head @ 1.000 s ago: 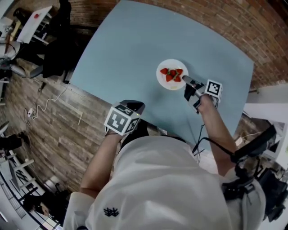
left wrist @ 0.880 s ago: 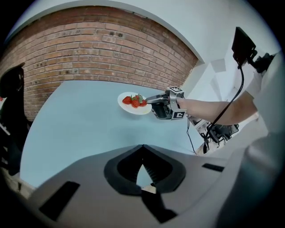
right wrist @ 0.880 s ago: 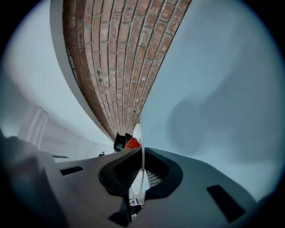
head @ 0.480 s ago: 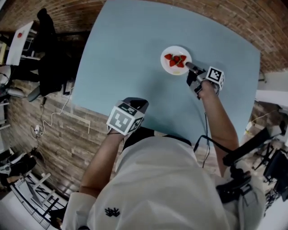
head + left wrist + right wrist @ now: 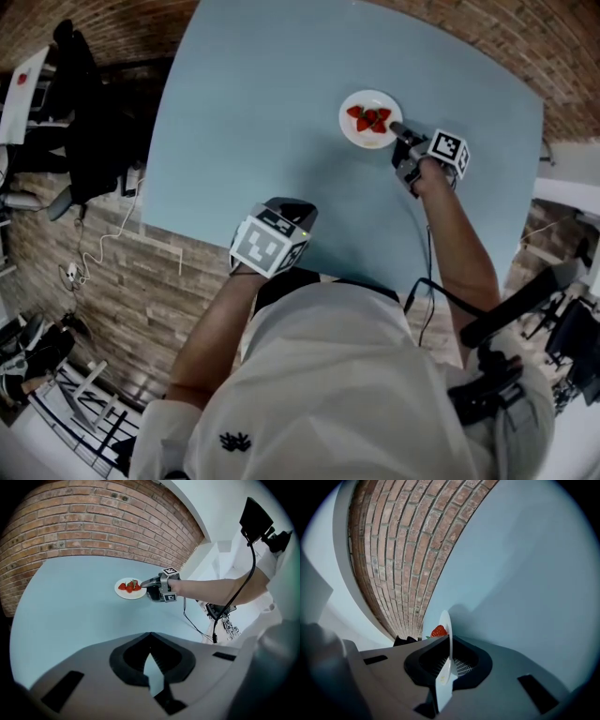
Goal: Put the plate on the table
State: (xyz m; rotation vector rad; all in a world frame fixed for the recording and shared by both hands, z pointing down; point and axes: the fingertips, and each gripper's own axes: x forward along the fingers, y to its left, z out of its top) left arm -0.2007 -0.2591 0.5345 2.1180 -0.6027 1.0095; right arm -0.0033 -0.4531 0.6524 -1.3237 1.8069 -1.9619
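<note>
A small white plate (image 5: 354,128) with red strawberries (image 5: 370,118) on it hangs at the far right part of the pale blue table (image 5: 253,103). My right gripper (image 5: 400,131) is shut on the plate's near rim; the right gripper view shows the rim (image 5: 446,625) edge-on between the jaws, one strawberry (image 5: 438,631) beyond it. Whether the plate touches the table I cannot tell. The left gripper view shows the plate (image 5: 121,592) and the right gripper (image 5: 146,585) from the side. My left gripper (image 5: 292,212) hovers at the table's near edge, shut and holding nothing.
The table stands on a brick-patterned floor (image 5: 112,281). Dark furniture (image 5: 89,122) and a white cable (image 5: 103,246) lie left of it. Black equipment (image 5: 553,328) stands at the right. A black cable (image 5: 427,291) hangs from the right arm. A brick wall (image 5: 93,522) rises behind the table.
The right gripper has carried the plate farther across the table, away from the person. The left gripper has stayed at the near edge.
</note>
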